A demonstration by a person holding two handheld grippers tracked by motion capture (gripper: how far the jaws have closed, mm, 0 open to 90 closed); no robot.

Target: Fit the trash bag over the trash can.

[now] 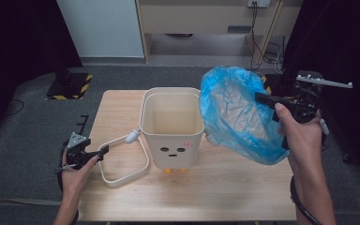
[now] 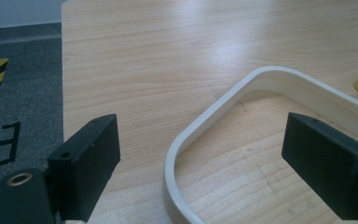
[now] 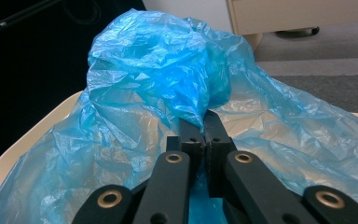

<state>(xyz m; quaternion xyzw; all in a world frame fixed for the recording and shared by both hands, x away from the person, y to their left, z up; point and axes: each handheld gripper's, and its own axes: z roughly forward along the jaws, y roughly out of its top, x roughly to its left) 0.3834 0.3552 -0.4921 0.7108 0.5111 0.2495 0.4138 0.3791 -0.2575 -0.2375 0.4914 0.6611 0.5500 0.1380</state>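
Right claw lifts blue bag beside the bin

The right claw [image 1: 262, 99] is clamped on the blue bag [image 1: 236, 115], which hangs below it, just right of the bin [image 1: 172, 136]. The left claw [image 1: 102, 152] stands apart around the white handle [image 2: 205, 121] on the surface [image 1: 225, 187].

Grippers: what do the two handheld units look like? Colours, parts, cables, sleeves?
Both are black. The left gripper carries a grey three-cornered plate on top; in its own view the two jaws are blocky black pads with small screw holes and a brass-ringed hole at the base. The right gripper has black linkage bars with brass-ringed pivots, a grey plate on top in the high view, and a black cable trailing along the forearm. No sleeves; forearms bare.
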